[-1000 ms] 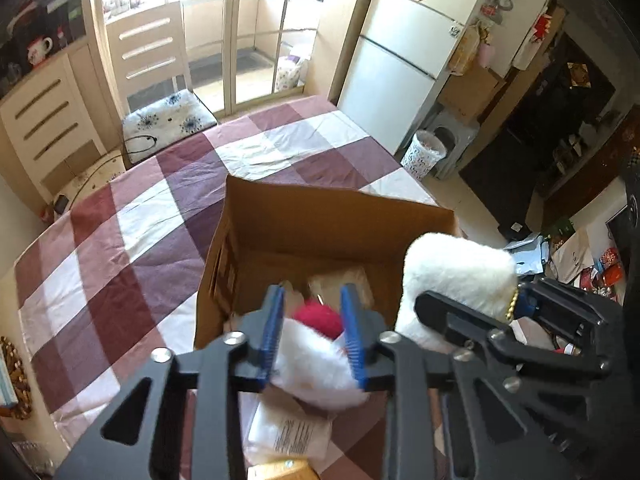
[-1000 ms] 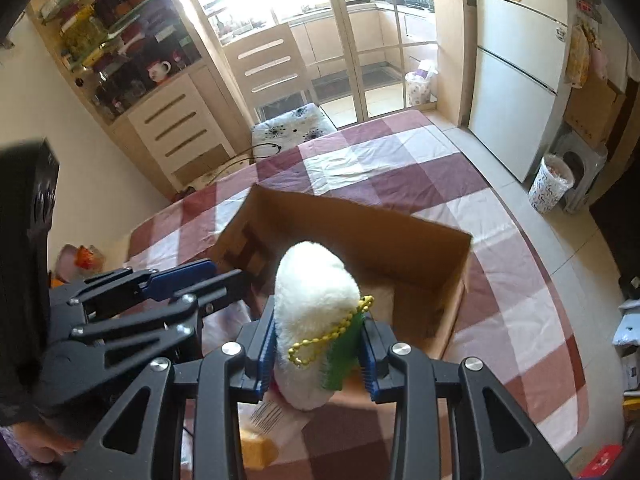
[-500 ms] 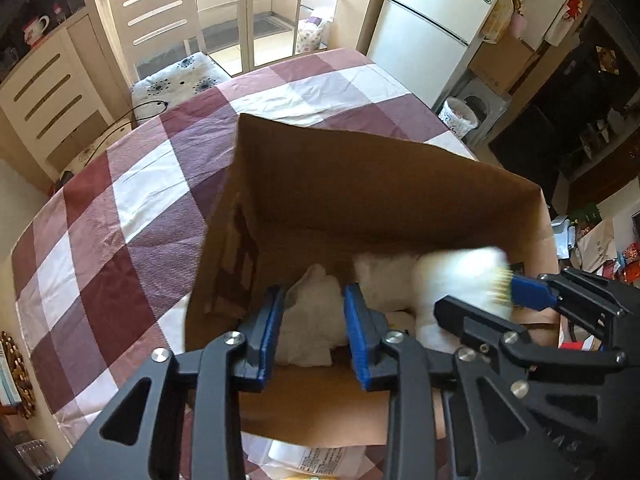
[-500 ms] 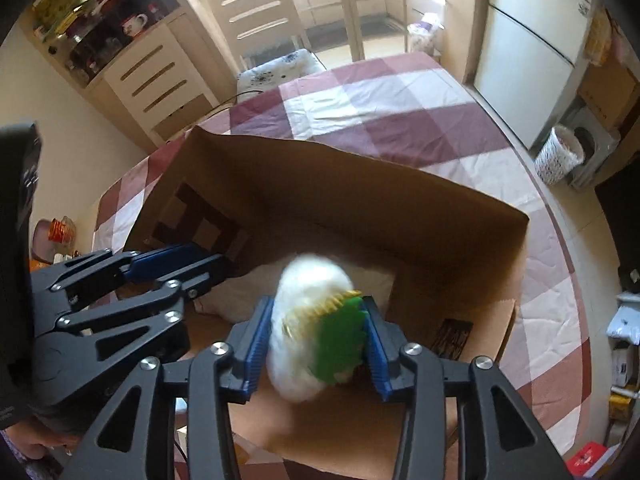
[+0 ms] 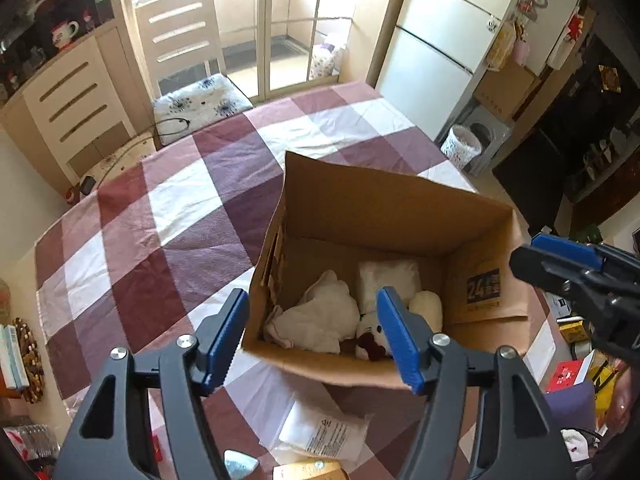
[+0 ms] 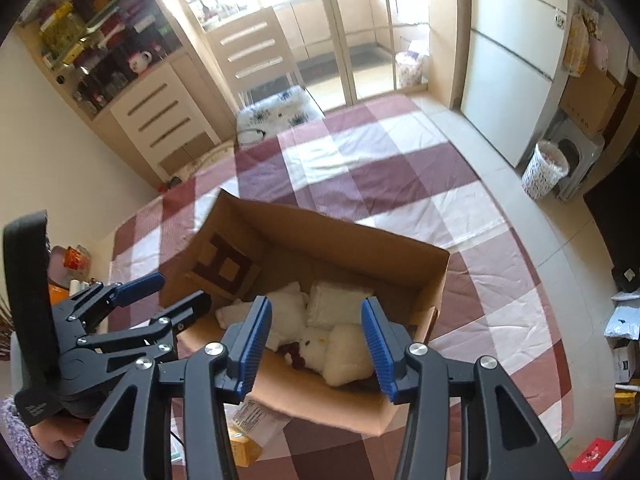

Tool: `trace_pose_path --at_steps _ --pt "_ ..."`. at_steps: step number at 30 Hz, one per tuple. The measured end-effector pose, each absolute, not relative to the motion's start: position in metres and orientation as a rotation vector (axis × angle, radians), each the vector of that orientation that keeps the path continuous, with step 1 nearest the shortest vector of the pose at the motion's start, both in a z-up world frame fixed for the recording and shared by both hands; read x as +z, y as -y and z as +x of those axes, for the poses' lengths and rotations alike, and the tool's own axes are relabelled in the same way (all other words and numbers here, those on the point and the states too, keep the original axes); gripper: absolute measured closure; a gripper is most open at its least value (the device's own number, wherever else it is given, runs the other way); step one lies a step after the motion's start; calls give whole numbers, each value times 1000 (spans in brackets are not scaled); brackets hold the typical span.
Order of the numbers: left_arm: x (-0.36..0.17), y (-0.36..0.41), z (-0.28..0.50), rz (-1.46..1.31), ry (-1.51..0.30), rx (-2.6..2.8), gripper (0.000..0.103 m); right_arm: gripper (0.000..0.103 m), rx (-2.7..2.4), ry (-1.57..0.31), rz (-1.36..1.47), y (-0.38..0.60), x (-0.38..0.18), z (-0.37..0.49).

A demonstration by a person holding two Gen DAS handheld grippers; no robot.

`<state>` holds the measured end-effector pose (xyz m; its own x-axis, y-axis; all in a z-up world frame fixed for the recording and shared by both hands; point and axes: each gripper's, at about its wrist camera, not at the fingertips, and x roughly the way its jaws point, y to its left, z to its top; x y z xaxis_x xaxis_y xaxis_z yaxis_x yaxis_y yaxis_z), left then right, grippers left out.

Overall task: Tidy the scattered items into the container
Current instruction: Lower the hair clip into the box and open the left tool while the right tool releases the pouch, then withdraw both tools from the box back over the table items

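Note:
An open cardboard box [image 5: 384, 208] [image 6: 332, 240] stands on the checked tablecloth. Inside lie a white plush cat with a red bow [image 5: 366, 330] [image 6: 310, 344], a white cloth toy [image 5: 320, 316] [image 6: 286, 306], a white pouch [image 5: 388, 278] [image 6: 340, 300] and a white plush lump [image 6: 346, 354]. My left gripper [image 5: 312, 336] is open and empty above the box's near edge. My right gripper [image 6: 316, 344] is open and empty above the box's near side.
A clear plastic packet [image 5: 324, 432] [image 6: 256, 420] and a yellow packet [image 5: 308, 471] [image 6: 244, 448] lie on the tablecloth [image 5: 180, 208] in front of the box. A white chair [image 5: 188, 60] stands at the far table edge. A fridge and bin are to the right.
Both grippers have opened and let their white plush toys drop into the box. Both have pulled back and up from the box.

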<state>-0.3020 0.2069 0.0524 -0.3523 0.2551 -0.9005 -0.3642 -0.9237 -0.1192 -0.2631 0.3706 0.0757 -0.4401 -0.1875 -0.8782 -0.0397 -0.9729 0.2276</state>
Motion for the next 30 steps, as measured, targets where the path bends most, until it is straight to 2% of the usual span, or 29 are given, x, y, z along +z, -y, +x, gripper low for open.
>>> trace_pose_path --at_steps 3,12,17,23,26,30 --pt "65 -200 -290 -1495 -138 2339 29 53 -2573 323 1572 -366 91 -250" --pt "85 -180 -244 -1493 -114 2402 27 52 -2542 296 1521 -348 109 -213" --pt "90 -161 -213 -1496 -62 2456 15 52 -2520 259 1507 -336 110 -194" --pt "88 -125 -177 -1519 34 2543 8 43 -2530 159 1478 -316 100 -172" --pt "84 -104 -158 -1544 61 2592 8 35 -2527 98 1479 -304 91 -162" --pt "75 -76 -136 -1624 108 2659 7 35 -2487 63 1481 -289 74 -152"
